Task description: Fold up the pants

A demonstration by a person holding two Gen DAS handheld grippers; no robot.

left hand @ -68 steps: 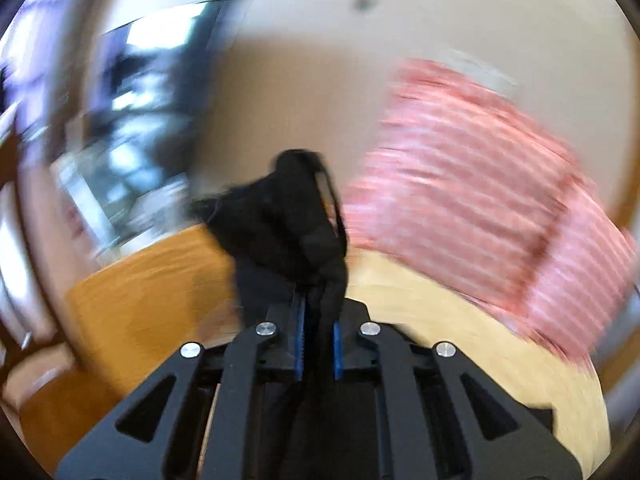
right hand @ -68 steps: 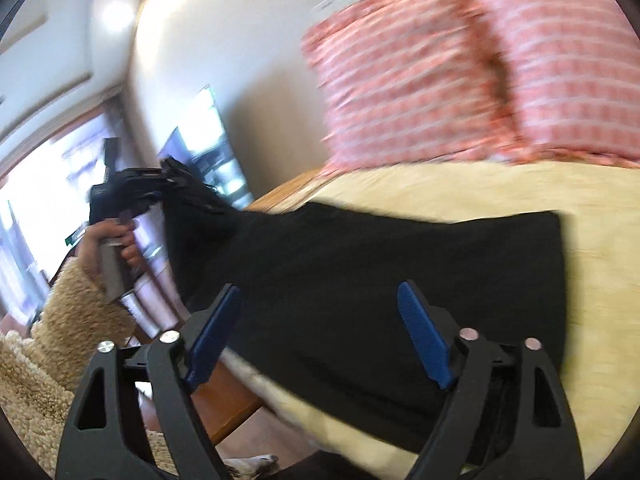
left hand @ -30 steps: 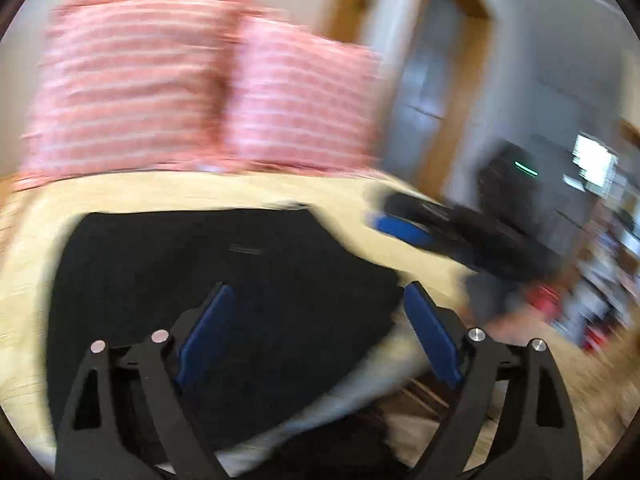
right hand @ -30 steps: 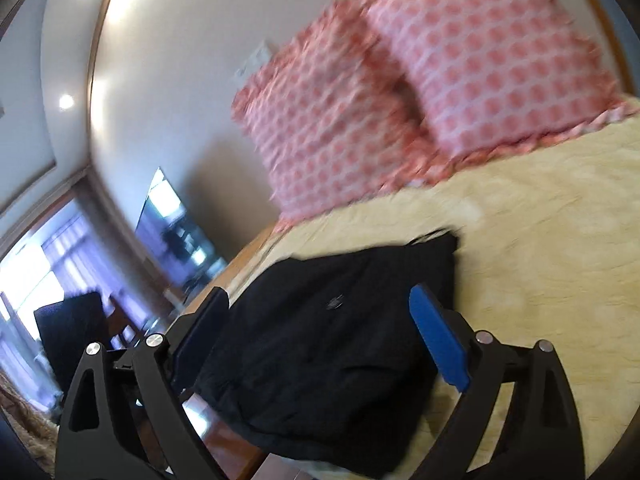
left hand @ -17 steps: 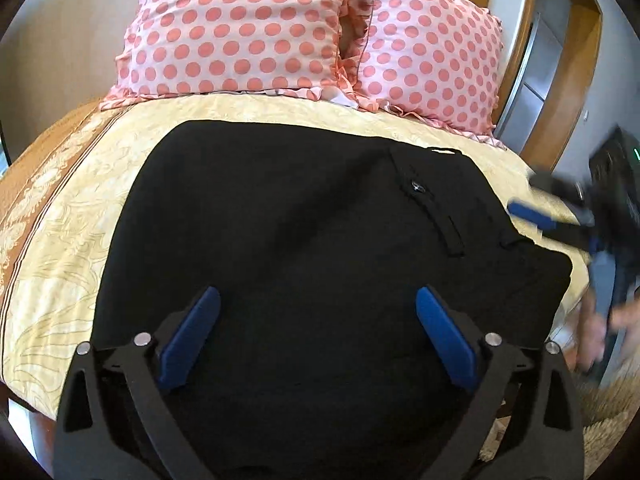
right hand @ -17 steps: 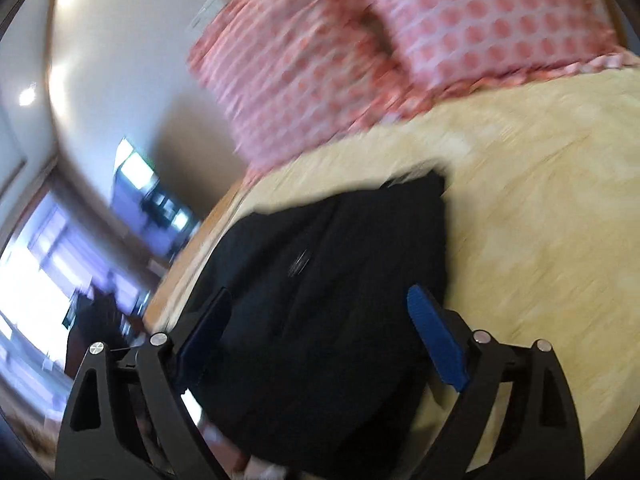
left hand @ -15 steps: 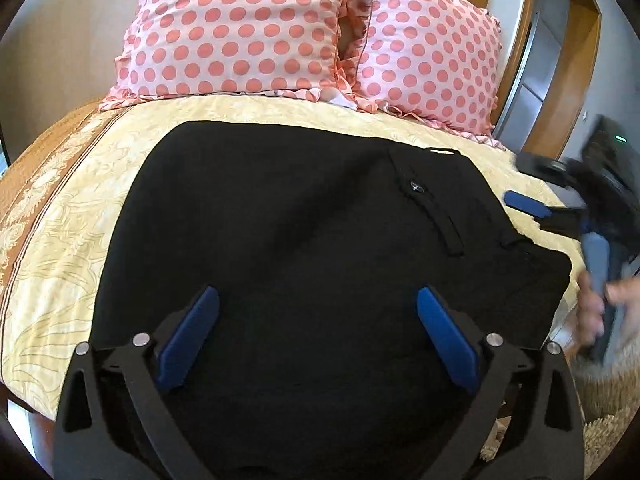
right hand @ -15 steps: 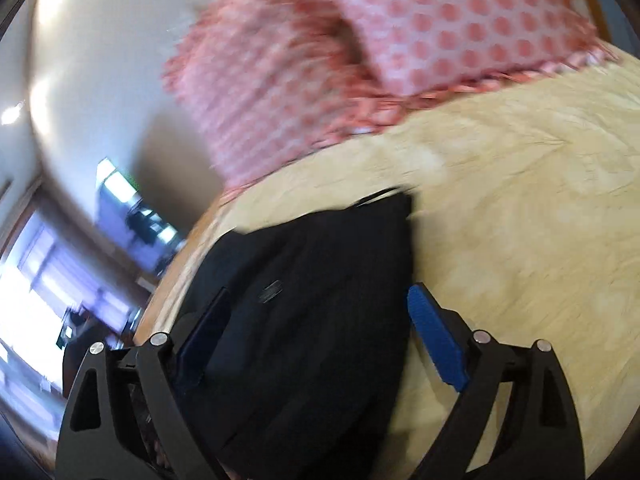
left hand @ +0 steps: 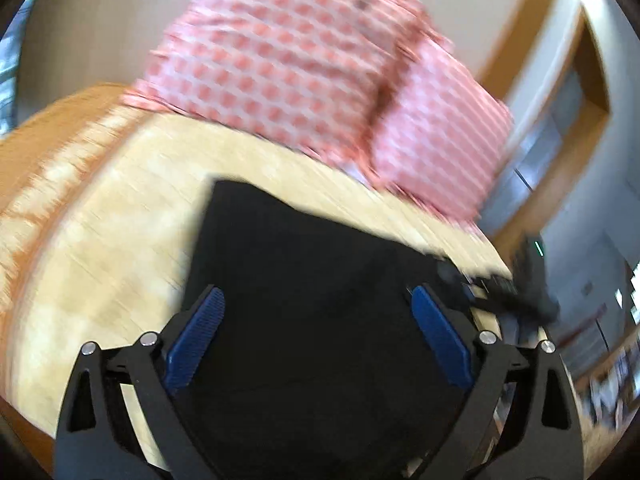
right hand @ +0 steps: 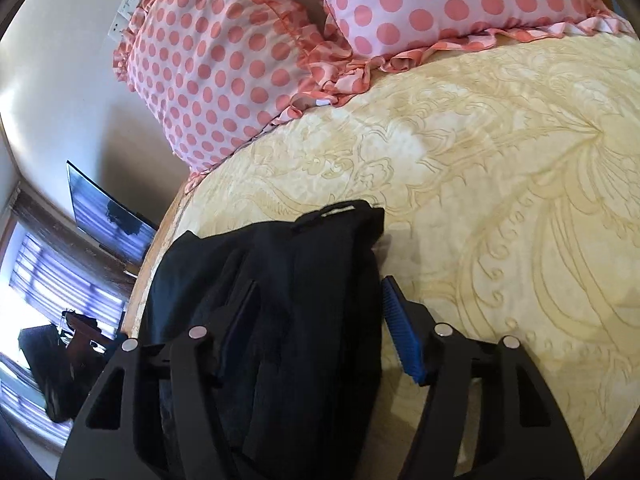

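The black pants (left hand: 304,280) lie folded on the yellow bedspread (left hand: 100,248). My left gripper (left hand: 316,336) is open and empty above the near part of the pants; this view is blurred. In the right wrist view the pants (right hand: 288,280) show their waistband end with a belt loop. My right gripper (right hand: 316,332) is open and low over that end, its jaws straddling the edge of the pants, with the right blue pad (right hand: 400,340) beside the fabric over the bedspread (right hand: 500,200). The right gripper also shows in the left wrist view (left hand: 516,288) at the pants' right edge.
Two pink polka-dot pillows (right hand: 248,52) lean against the wall at the head of the bed. A wall-mounted TV (right hand: 104,212) and a window (right hand: 52,280) are to the left. A doorway (left hand: 560,132) is to the right of the bed.
The left gripper has let go of the pants and opened; they now lie folded on the bed. The right gripper has come down onto the waistband end. The left view has swung and blurred.
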